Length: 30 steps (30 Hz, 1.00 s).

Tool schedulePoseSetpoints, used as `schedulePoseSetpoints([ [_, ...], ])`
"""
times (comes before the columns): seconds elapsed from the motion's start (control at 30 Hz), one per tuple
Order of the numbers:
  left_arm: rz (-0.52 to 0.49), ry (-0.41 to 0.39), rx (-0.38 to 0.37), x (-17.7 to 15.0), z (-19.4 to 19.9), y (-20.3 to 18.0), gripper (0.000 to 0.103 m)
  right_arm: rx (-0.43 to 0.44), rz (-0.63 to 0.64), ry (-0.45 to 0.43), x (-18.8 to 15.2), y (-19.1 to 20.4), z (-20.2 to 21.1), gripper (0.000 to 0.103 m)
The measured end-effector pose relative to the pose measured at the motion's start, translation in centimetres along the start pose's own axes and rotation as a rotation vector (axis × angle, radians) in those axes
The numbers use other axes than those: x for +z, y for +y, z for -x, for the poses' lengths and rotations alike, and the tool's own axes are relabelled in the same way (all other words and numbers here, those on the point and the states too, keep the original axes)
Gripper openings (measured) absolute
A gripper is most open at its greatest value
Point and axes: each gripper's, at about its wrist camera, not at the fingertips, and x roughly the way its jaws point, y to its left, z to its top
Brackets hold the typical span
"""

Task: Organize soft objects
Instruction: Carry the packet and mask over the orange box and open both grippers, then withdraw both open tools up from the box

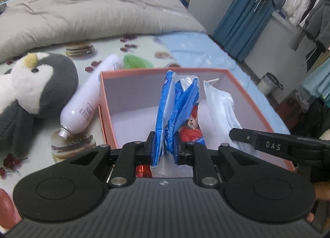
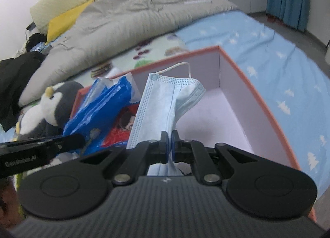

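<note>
An open pink box [image 1: 249, 102] with a pale inside lies on the bed; it also shows in the right wrist view [image 2: 266, 104]. My left gripper [image 1: 165, 147] is shut on a blue and white plastic bag [image 1: 177, 102] and holds it over the box. My right gripper [image 2: 170, 145] is shut on a light blue face mask [image 2: 163, 102], held over the box to the right of the bag [image 2: 99, 108]. The mask also shows in the left wrist view [image 1: 222, 110]. A red snack packet [image 1: 191, 128] lies in the box under the bag.
A grey and white penguin plush [image 1: 35, 91] lies left of the box. A white bottle [image 1: 90, 95] lies between the plush and the box. A crumpled grey duvet [image 1: 92, 11] covers the far bed. A blue curtain [image 1: 245, 17] and hanging clothes [image 1: 309, 7] stand at the right.
</note>
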Motion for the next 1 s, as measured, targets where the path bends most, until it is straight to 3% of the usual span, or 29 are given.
schedulePoseSetpoints([
  [0.2,0.004,0.030,0.014,-0.4,-1.6,0.4,0.021,0.001,-0.008,0.024,0.0,-0.5,-1.5,0.010],
  [0.27,-0.001,0.050,0.010,-0.5,-1.1,0.3,0.041,0.008,-0.014,0.030,0.0,-0.6,-1.6,0.010],
  [0.33,-0.001,0.041,0.007,-0.6,-0.5,0.2,0.047,0.009,-0.020,0.033,0.0,-0.7,-1.5,0.017],
  [0.37,-0.005,0.037,0.010,-0.6,-0.1,0.1,0.049,0.010,-0.028,0.032,0.0,-0.7,-1.3,0.026],
  [0.43,-0.023,0.022,0.013,-0.4,0.9,-0.3,0.049,0.012,-0.040,0.018,0.0,-0.7,-0.6,0.032],
  [0.73,-0.066,-0.102,-0.003,0.6,9.0,-1.7,0.049,0.019,-0.045,-0.098,0.2,0.7,6.2,0.032],
  [1.0,-0.106,-0.210,-0.003,-1.1,18.0,-3.0,0.049,0.021,-0.021,-0.209,-0.4,3.5,13.7,0.032],
])
